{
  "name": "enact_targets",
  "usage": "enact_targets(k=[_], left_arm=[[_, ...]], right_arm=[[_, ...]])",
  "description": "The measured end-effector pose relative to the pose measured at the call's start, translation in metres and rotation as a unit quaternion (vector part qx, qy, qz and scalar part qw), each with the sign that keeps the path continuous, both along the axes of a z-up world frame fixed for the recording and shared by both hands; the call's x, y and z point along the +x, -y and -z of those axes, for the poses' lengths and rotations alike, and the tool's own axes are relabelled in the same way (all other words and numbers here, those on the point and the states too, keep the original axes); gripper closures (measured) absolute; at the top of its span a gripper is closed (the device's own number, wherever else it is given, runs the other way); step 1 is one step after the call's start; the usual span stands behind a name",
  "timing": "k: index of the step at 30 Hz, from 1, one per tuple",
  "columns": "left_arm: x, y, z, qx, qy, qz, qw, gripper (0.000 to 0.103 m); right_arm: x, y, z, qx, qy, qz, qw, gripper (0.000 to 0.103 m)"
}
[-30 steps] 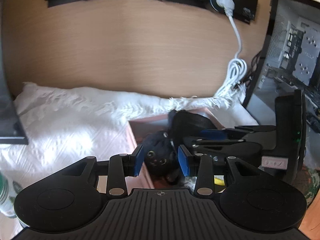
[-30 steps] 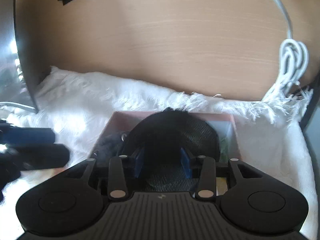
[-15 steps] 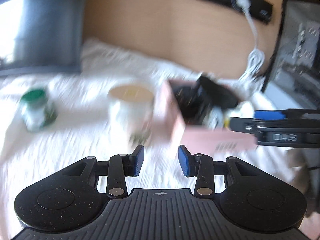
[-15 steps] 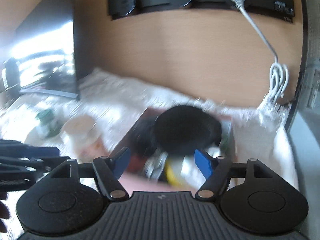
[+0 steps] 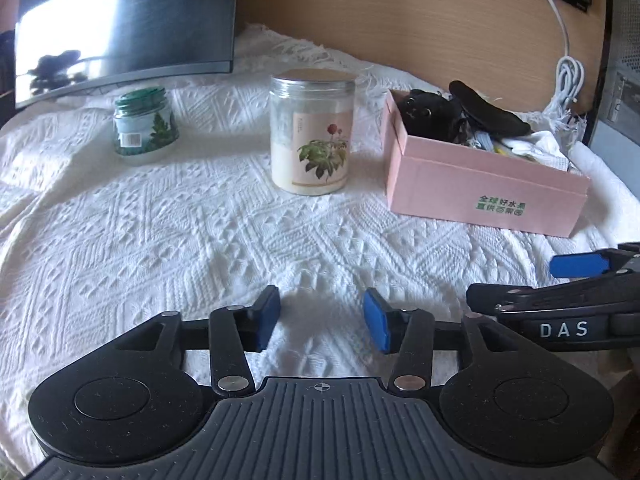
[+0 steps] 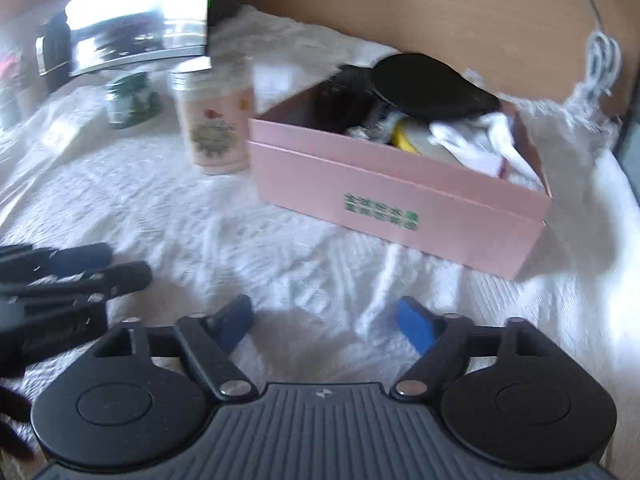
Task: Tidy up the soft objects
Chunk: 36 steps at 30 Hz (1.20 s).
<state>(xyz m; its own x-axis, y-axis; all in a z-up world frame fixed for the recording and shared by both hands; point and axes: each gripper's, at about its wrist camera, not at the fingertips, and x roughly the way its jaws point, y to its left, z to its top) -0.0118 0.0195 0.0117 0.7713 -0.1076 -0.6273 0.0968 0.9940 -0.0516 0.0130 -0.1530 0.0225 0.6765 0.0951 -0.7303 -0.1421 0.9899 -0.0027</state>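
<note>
Now | pink box (image 5: 480, 184) beyond left hand-held gripper (image 5: 322, 320) | jaws apart, empty

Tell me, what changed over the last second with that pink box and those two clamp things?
Both hand-held grippers pulled back from the pink box. The right hand-held gripper let go of the flat black pouch, which now lies atop the box's contents; the left hand-held gripper stayed open and empty. Box, black plush toy and jars did not move.

On the blanket (image 5: 200, 240), the small jar (image 5: 144, 126) stands left of the tall jar (image 5: 311, 130); the box (image 5: 480, 184) sits right, holding soft objects (image 5: 430, 114).
</note>
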Motion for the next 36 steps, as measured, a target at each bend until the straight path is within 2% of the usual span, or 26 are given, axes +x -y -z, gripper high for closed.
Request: enact_targets(k=[1,3,6,9,13,36], left_arm=[[-0.001,0.002,0.0,-0.002,0.0,-0.009,1.0,0.05],[-0.002,0.004,0.001,-0.007,0.003,-0.029,0.9996,0.05],[-0.002,0.011,0.001,0.016,0.003,-0.032,0.9994,0.05],[-0.006,0.014,0.002,0.029,0.005,-0.03,0.9991,0.05],[-0.009,0.014,0.002,0.027,0.008,-0.03,0.9992,0.05],[-0.008,0.013,0.002,0.03,0.012,-0.031,0.999,0.05]], right_arm=[[0.0,0.002,0.002,0.002,0.0,0.007,1.0,0.005],[-0.001,0.003,0.004,0.004,0.003,0.005,1.0,0.003],[0.002,0.003,0.005,0.001,0.0,0.004,1.0,0.0],[0.005,0.006,0.005,-0.001,0.007,-0.012,1.0,0.0],[0.001,0.012,0.008,0.008,0.041,-0.02,0.999,0.0],[0.001,0.012,0.009,0.01,0.04,-0.018,0.999,0.0]])
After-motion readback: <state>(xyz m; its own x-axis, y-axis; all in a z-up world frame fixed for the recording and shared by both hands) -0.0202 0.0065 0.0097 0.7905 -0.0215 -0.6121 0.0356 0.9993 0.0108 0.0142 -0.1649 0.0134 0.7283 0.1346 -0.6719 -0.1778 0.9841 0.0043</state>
